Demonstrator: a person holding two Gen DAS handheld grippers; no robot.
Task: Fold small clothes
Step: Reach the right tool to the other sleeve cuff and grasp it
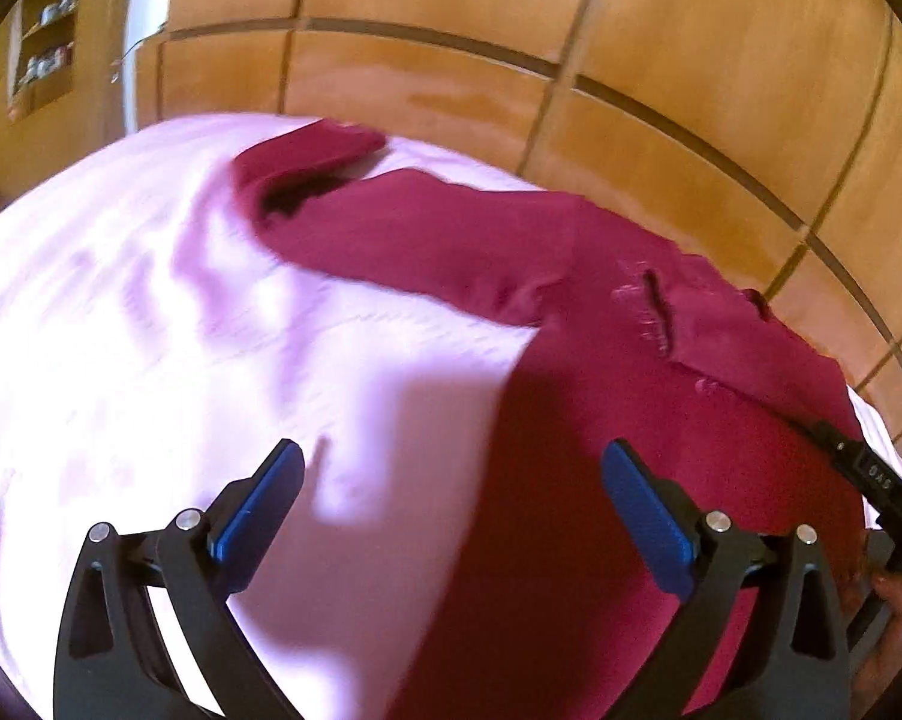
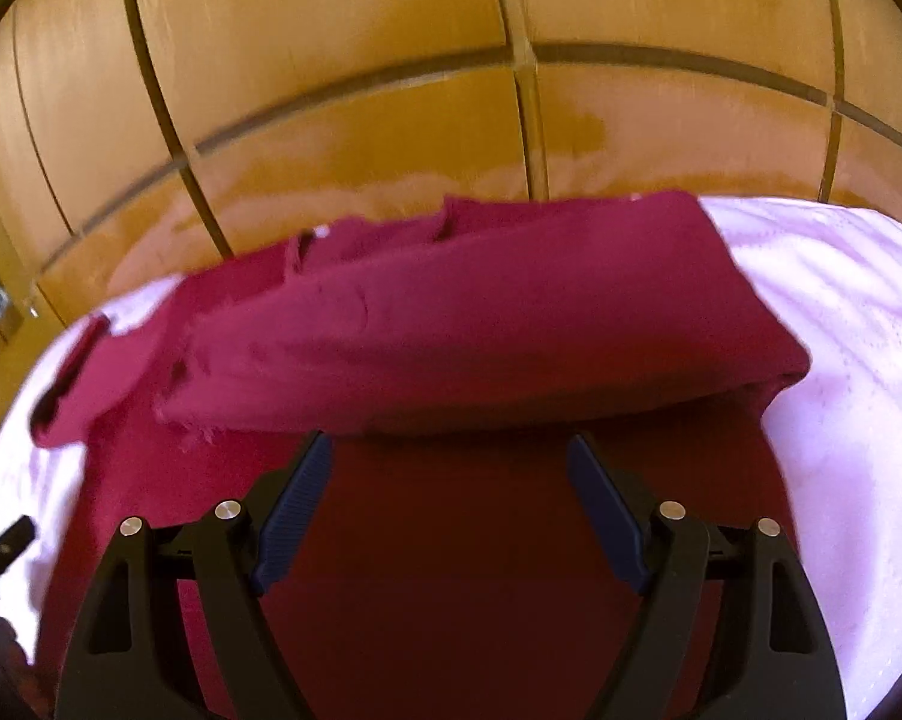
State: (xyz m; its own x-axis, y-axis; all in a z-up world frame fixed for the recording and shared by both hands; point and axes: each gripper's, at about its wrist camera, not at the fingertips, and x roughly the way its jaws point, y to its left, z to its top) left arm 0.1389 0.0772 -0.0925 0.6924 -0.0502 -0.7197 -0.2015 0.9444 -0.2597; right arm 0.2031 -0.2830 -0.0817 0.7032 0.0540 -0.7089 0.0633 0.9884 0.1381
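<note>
Crimson garment (image 2: 481,324) lies partly folded near the far edge of the pink sheet (image 1: 121,312). Both the left gripper (image 1: 451,498) and right gripper (image 2: 451,480) hover spread and empty. The next fold seems to call for pinching its near hem.

We note maroon garment (image 2: 487,324) motion-blurred, lower part cut by frame edge; shelf items (image 1: 46,36) too small, possibly jars.
</note>
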